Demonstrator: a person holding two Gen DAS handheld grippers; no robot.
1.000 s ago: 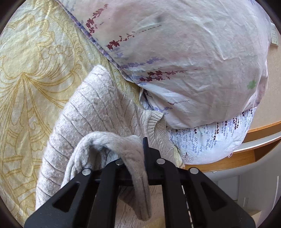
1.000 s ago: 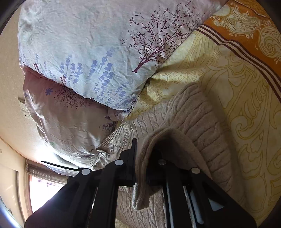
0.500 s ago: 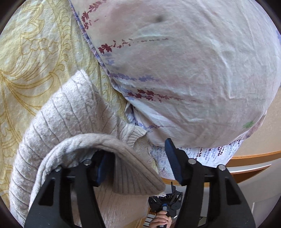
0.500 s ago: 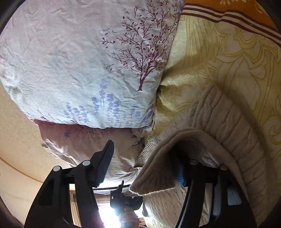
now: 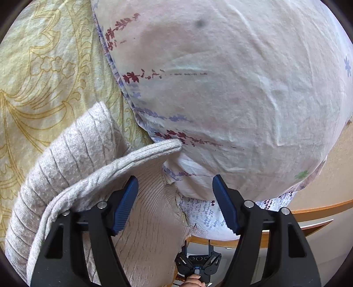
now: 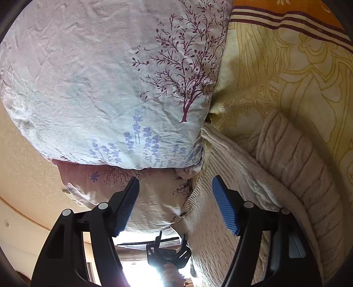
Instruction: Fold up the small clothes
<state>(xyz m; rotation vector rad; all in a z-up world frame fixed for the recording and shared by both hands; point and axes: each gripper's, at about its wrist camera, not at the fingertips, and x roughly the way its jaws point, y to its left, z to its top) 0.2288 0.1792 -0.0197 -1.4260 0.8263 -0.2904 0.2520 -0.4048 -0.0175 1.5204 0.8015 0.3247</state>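
A beige knitted sweater point(image 5: 72, 159) lies on the yellow patterned bedspread point(image 5: 33, 72), its edge against the pillows. It also shows in the right wrist view point(image 6: 293, 163). A fold of it point(image 5: 141, 154) drapes over the outer side of my left gripper's left finger. My left gripper point(image 5: 175, 203) is open with nothing between its blue pads. My right gripper point(image 6: 175, 205) is open too, and a fold of the sweater point(image 6: 238, 167) rests over its right finger. Each gripper sees the other one, far off, low in its view.
Two floral pillows are stacked at the head of the bed: a pale one point(image 5: 231, 88) and another beside it point(image 6: 106, 84). A wooden bed frame edge point(image 5: 320, 208) runs behind. An orange band with dark stripes point(image 6: 286, 19) borders the bedspread.
Both grippers were shut on folds of the sweater one second ago. They have opened wide and let it go. Both have moved closer to the pillows.
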